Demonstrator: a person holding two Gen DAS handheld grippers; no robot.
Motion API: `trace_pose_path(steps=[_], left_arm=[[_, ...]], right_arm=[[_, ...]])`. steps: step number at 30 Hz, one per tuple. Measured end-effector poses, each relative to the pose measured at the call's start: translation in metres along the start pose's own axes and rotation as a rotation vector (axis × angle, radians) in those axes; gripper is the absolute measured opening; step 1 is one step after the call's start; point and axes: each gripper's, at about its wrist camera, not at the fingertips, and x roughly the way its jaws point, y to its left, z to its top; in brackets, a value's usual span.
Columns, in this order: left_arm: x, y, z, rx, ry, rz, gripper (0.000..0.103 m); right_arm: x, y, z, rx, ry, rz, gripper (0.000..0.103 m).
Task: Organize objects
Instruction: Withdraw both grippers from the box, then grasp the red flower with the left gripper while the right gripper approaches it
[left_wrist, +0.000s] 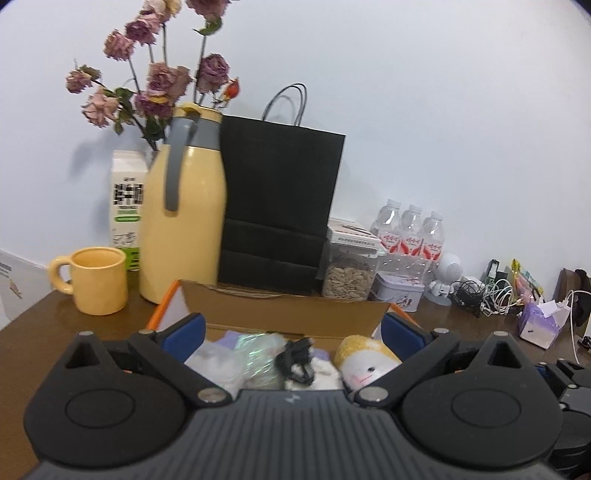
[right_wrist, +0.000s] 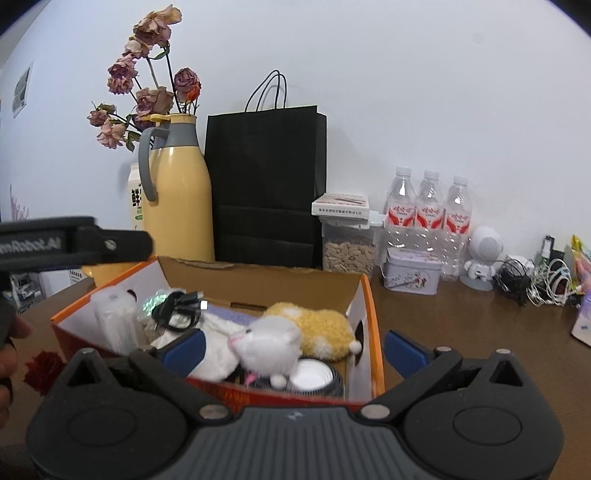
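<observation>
An open cardboard box (right_wrist: 258, 280) with orange edges stands on the brown table (right_wrist: 461, 325). It holds a white plush cat (right_wrist: 267, 345), a yellow plush (right_wrist: 317, 326), a black cable (right_wrist: 177, 308), a clear plastic piece (right_wrist: 114, 325) and a white round tin (right_wrist: 310, 376). My right gripper (right_wrist: 293, 345) is open, its blue pads either side of the box's right end. My left gripper (left_wrist: 293, 330) is open over the box (left_wrist: 284, 314), above the yellow plush (left_wrist: 365, 360) and the cable (left_wrist: 295, 360). Both are empty.
Behind the box stand a yellow jug (right_wrist: 177, 199), a black paper bag (right_wrist: 266, 184), a milk carton (left_wrist: 125, 206), a yellow mug (left_wrist: 96, 280), a seed jar (right_wrist: 349, 247), three water bottles (right_wrist: 428, 214), a tin (right_wrist: 412, 275), a robot figure (right_wrist: 482, 254) and tangled cables (right_wrist: 535, 284).
</observation>
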Motion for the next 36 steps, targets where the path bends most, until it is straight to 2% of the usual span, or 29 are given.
trace_pose_path(steps=[11,18,22,29,30,31,32,33,36], left_arm=[[-0.050,0.050,-0.012,0.006,0.033,0.120,0.103],[-0.055,0.085,-0.042,0.032,0.182,0.197,0.103],[-0.048,0.090,-0.056,0.039,0.248,0.192,0.103],[-0.022,0.076,-0.060,0.094,0.256,0.163,0.103],[-0.015,0.074,-0.060,0.107,0.258,0.160,0.098],[-0.011,0.072,-0.060,0.115,0.262,0.159,0.074],[-0.007,0.071,-0.061,0.116,0.272,0.154,0.056],[-0.005,0.072,-0.061,0.108,0.285,0.140,0.048],[-0.013,0.074,-0.059,0.076,0.262,0.098,0.045]], right_arm=[[-0.035,0.005,-0.037,0.006,0.065,-0.012,0.103],[-0.039,0.011,-0.060,0.009,0.121,-0.003,0.103],[-0.034,0.017,-0.064,-0.006,0.140,0.005,0.103],[-0.027,0.024,-0.067,-0.022,0.163,0.013,0.103],[-0.026,0.024,-0.068,-0.022,0.165,0.012,0.103],[-0.026,0.024,-0.068,-0.021,0.167,0.011,0.103],[-0.025,0.024,-0.068,-0.020,0.168,0.011,0.103],[-0.025,0.023,-0.068,-0.019,0.169,0.011,0.103],[-0.024,0.023,-0.069,-0.017,0.169,0.017,0.103]])
